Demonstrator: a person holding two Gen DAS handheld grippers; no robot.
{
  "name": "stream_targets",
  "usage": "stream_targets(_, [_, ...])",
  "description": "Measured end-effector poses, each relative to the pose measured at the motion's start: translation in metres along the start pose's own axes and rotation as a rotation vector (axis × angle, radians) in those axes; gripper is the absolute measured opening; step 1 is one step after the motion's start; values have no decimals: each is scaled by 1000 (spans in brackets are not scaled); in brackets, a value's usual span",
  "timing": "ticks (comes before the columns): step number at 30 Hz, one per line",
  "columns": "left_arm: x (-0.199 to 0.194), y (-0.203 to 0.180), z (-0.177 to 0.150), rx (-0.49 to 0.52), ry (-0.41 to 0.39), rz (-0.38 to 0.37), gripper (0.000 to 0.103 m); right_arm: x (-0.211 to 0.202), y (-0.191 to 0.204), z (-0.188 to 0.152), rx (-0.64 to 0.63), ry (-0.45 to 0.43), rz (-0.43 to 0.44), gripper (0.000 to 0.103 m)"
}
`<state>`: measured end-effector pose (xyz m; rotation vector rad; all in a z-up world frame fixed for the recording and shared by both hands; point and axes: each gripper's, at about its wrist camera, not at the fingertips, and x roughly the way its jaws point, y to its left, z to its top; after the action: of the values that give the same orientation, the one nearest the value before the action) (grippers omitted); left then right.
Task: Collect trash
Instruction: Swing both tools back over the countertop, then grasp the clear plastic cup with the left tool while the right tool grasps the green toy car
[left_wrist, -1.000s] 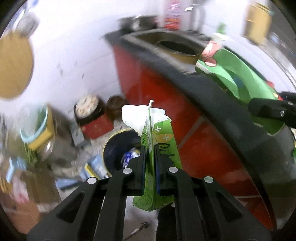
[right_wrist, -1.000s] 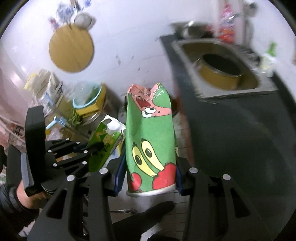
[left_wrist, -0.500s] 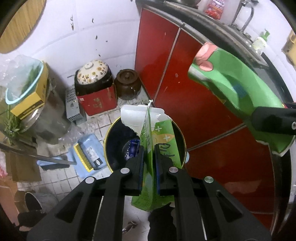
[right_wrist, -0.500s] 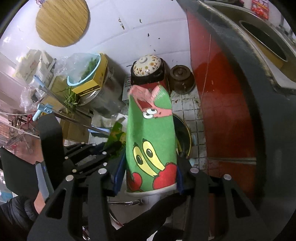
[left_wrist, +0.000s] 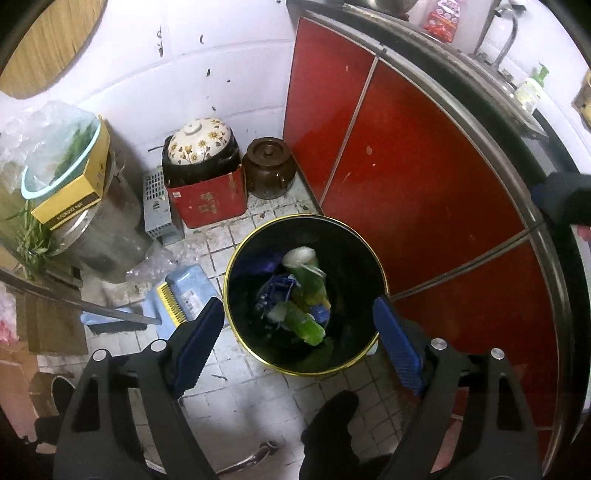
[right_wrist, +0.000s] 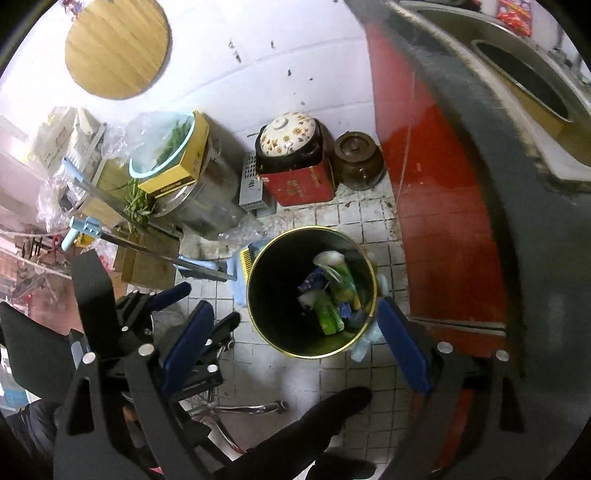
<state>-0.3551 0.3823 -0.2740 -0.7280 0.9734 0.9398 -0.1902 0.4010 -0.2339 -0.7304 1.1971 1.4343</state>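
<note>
Black inside and rimmed in gold, the trash bin (left_wrist: 306, 229) stood on the tiled floor (left_wrist: 236, 402) close to the red cabinet doors (left_wrist: 406, 177). Down in it lay a jumble of green packaging (left_wrist: 306, 284), some of it with white ends, mixed with blue wrappers (left_wrist: 277, 291); which piece was which carton I could not tell.

Above the bin the left gripper (left_wrist: 299, 347) pointed steeply down, its jaws opening and spread wide, blue pads (left_wrist: 195, 343) apart with nothing between them but the view into the bin. The right gripper (right_wrist: 295, 347) hung beside it in the same attitude, jaws likewise opening wide and holding nothing; from its camera the left gripper (right_wrist: 177, 317) showed at the lower left, carried by a hand in a dark sleeve (right_wrist: 29, 435).

Against the white tiled wall behind the bin stood a flowered ceramic pot (left_wrist: 199, 140) on a red box (left_wrist: 207, 195), with a brown lidded jar (left_wrist: 271, 166) just beside them. A light blue dustpan (left_wrist: 184, 291) lay on the floor touching the bin's left side. A round wooden board (right_wrist: 118, 48) hung on the wall. A dark shoe tip (left_wrist: 328, 428) showed below the bin.
</note>
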Motion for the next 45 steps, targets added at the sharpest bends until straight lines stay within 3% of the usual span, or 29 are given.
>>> stream_targets(4, [-28,-21,5,34,-23,6,81,-40,-14,-11,31,-48,-11,87])
stream_targets(6, [-50,-43,10,71,-51,2,89,-77,-26,-25,50,-96,-39,91])
stream_targets(9, [-81,-82,17,150,-98,-22,93,-137,-48,-54,99,-171,-90,93])
stream_targets(14, [-131,-185,18,360,-169,-159,94,-247,-98,-128,226,-316,-225,94])
stream_targets(17, [-159,-261,12,497,-189,-279,94,-307,-130,-182,334,-390,-332,95])
stream_targets(25, [-217,-439,-64,885,-209,-532,94,-429,-185,-345,627,-535,-604,95])
stream_targets(30, [-246,-515,-130,1061,-184,-637,94,-469,-195,-439,768,-574,-683,95])
stream_targets(35, [-265,-551,-180,1176,-178,-681,94,-486,-197,-514,867,-586,-728,95])
stream_targets(40, [-271,-570,-208,1226,-170,-693,94,-489,-196,-549,913,-587,-728,95])
stream_targets(45, [-266,-582,-212,1217,-152,-686,94,-489,-202,-560,920,-587,-715,95])
